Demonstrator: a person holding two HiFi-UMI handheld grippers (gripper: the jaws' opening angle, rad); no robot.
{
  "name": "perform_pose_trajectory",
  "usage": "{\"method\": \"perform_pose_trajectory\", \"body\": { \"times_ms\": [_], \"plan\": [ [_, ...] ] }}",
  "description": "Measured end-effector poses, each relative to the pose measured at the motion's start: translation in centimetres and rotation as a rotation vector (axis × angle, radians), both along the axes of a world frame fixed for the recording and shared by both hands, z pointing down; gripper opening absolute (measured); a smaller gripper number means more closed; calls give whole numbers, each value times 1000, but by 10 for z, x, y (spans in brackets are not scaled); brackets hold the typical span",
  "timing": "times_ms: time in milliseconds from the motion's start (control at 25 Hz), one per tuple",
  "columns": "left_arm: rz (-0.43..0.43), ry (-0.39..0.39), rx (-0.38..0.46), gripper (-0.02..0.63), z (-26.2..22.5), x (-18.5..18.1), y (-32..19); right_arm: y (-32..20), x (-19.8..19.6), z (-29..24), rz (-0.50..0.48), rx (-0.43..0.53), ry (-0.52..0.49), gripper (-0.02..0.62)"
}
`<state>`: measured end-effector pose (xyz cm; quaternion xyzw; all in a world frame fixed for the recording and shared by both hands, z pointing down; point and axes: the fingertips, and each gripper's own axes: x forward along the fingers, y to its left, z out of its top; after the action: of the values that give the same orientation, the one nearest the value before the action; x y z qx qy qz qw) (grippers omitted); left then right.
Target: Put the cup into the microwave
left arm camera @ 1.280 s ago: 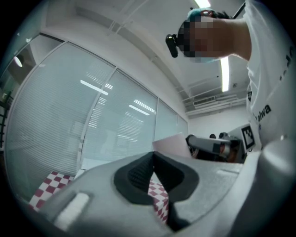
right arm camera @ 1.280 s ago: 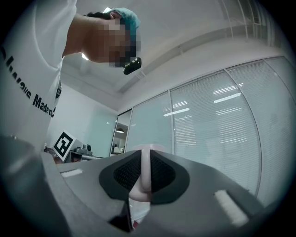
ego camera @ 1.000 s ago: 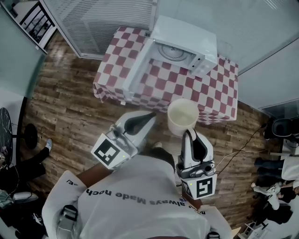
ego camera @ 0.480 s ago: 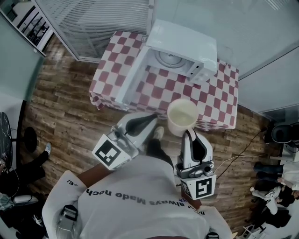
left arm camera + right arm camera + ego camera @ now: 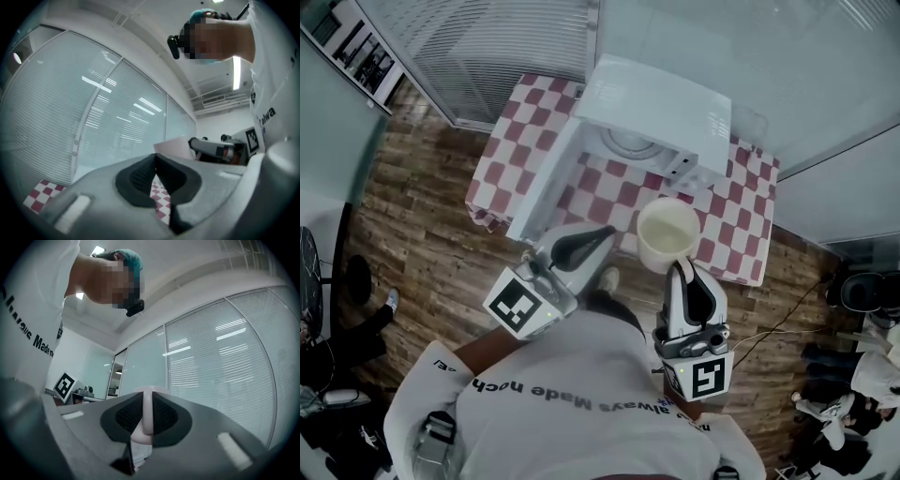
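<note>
A cream cup (image 5: 667, 235) hangs upright over the near edge of the checkered table (image 5: 727, 221), its rim pinched in my right gripper (image 5: 675, 265). The right gripper view shows the cup's wall (image 5: 147, 416) clamped between the two dark pads. Beyond it stands the white microwave (image 5: 656, 111) with its door (image 5: 546, 184) swung open to the left and the turntable (image 5: 625, 143) showing inside. My left gripper (image 5: 607, 232) is shut and holds nothing, level with the cup and left of it. From the left gripper view, the cup (image 5: 172, 146) and the right gripper (image 5: 214, 149) appear past the shut jaws.
The table wears a red-and-white checked cloth (image 5: 499, 169) and stands against glass partition walls with blinds (image 5: 497, 47). Wooden floor (image 5: 422, 234) lies around it. A cable (image 5: 769, 314) runs across the floor at the right, near other people's legs (image 5: 872, 375).
The table and microwave have come closer and slid slightly left in the head view. Both grippers and the cup keep the same pose relative to me.
</note>
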<state>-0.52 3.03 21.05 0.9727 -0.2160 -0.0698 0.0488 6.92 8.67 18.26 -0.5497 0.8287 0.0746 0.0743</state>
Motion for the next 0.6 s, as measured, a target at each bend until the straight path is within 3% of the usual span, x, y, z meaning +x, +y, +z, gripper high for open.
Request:
{"method": "perform_pose_trajectory", "body": {
  "times_ms": [600],
  "plan": [
    [-60,-10,23,3,3,86,-66,-68,90,4,-59,4,-8,37]
  ]
}}
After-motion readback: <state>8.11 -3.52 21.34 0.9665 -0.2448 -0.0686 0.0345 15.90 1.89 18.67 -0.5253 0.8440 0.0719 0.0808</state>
